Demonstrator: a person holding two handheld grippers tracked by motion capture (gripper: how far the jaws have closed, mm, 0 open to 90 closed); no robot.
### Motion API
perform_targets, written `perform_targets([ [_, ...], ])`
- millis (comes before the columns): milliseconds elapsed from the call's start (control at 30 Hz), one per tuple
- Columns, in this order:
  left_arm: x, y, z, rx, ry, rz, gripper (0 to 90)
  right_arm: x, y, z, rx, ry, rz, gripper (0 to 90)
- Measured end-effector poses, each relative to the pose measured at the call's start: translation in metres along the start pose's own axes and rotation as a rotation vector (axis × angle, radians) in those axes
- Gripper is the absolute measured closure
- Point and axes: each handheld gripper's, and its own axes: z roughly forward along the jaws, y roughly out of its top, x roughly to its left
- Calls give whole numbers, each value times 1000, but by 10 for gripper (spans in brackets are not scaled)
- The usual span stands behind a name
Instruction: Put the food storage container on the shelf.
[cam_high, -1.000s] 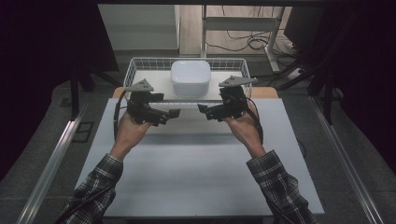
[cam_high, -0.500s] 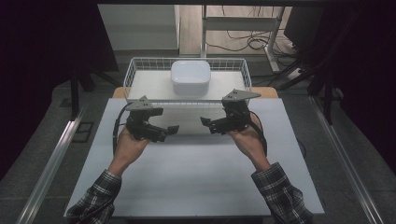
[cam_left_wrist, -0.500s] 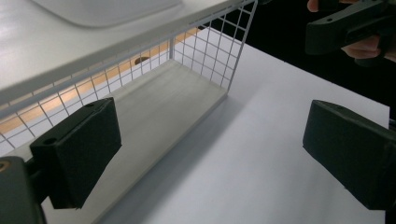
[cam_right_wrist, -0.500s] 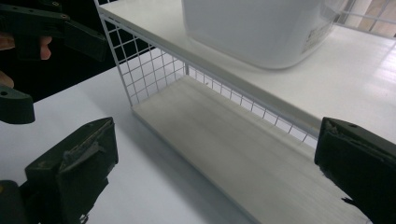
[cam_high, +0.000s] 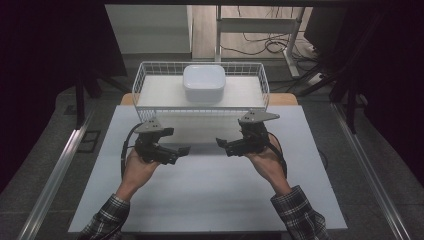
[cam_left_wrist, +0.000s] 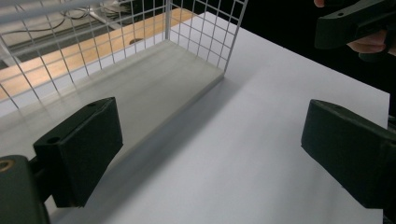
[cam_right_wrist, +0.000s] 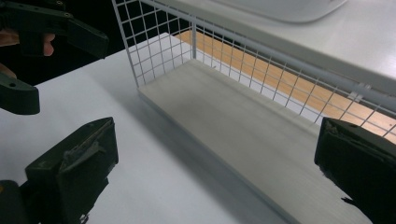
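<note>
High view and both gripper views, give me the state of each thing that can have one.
Left claw: open, empty, above the table.
Right claw: open, empty, above the table.
White container: on the wire basket's upper shelf, upright or upside down cannot be told.
Wire basket: upright at the table's far edge.

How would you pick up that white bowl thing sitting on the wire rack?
Probably by its rim. The white container sits on the upper shelf of the wire rack, and it looks low, squarish and rounded at the corners. Coming down from above, with one jaw over each of two opposite straight sides, seems best, since the rack's raised mesh walls stand in the way of a sideways approach.
</note>
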Motion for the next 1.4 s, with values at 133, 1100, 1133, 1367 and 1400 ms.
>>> perform_targets([
  [133, -2, -11, 1, 7, 10, -3, 50, 3, -8, 1, 6, -5, -7, 0],
  [1100, -20, -60, 9, 37, 34, -11, 52, 21, -59, 8, 67, 8, -13, 0],
  [1133, -21, -61, 9, 40, 32, -10, 52, 22, -60, 7, 67, 12, -12, 0],
  [1367, -27, -70, 8, 50, 30, -10, 52, 26, -71, 5, 78, 19, -16, 0],
  [1400, -27, -72, 7, 53, 31, -8, 52, 27, -73, 3, 80, 19, -16, 0],
])
